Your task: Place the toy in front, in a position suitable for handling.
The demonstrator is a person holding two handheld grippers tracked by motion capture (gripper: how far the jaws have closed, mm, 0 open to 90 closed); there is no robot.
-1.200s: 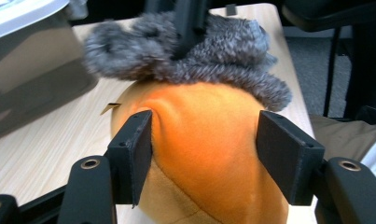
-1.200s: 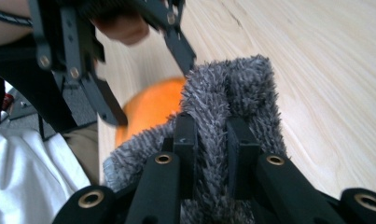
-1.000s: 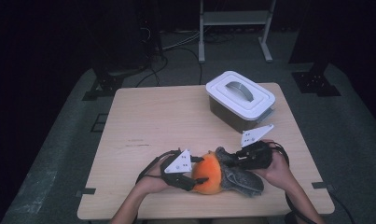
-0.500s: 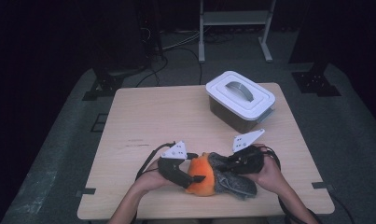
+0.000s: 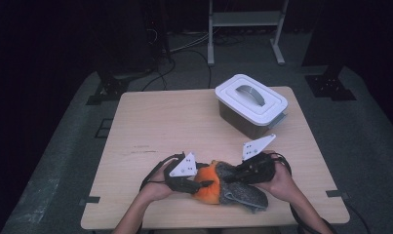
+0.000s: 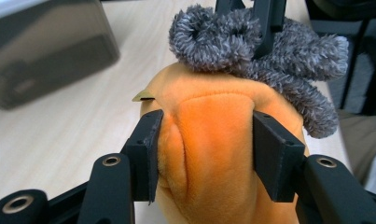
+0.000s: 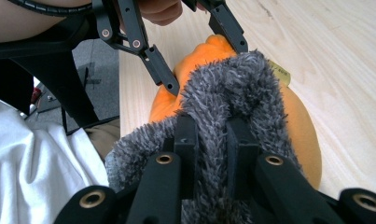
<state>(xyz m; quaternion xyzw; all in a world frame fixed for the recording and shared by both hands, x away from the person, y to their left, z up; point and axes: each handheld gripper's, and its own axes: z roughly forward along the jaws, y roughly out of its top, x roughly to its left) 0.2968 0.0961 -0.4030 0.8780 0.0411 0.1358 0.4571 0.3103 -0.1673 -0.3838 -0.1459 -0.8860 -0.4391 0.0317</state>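
Observation:
A plush toy lies near the table's front edge, with an orange body (image 5: 209, 187) and a grey fuzzy part (image 5: 245, 194). My left gripper (image 5: 204, 184) comes at it from the left. Its jaws have just been closing and now press into the orange body (image 6: 209, 154) from both sides, denting it, as the left gripper (image 6: 209, 123) view shows. My right gripper (image 5: 231, 178) comes from the right and is shut on a fold of the grey fuzz (image 7: 232, 88). Seen in its own view, the right gripper (image 7: 211, 126) pinches that fold tightly.
A white lidded box (image 5: 251, 103) with a grey handle stands at the table's (image 5: 160, 122) back right; it shows blurred in the left gripper view as a grey box (image 6: 45, 51). Cables trail from both grippers toward the front edge. A metal stand is on the floor beyond the table.
Both hands and the plush toy have shifted slightly left and toward the front edge. The left gripper has taken a fresh hold on the orange body.

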